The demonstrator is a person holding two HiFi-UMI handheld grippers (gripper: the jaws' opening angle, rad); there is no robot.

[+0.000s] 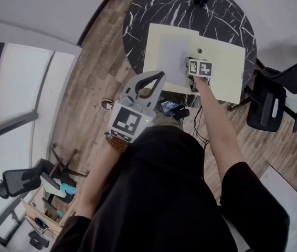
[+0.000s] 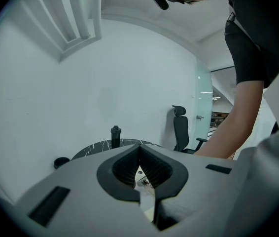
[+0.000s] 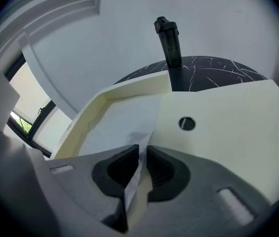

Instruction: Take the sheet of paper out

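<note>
Your right gripper (image 3: 142,149) pinches the near edge of the white sheet of paper (image 3: 120,125), which lies in the open 9 o'clock half of the shallow cream box (image 3: 87,117) on the round black marble table (image 3: 213,68); your left gripper (image 2: 140,154), jaws together and empty, hangs at 7 o'clock. The grasp looks made, so next lift the sheet gently clear. No writing is readable.
</note>
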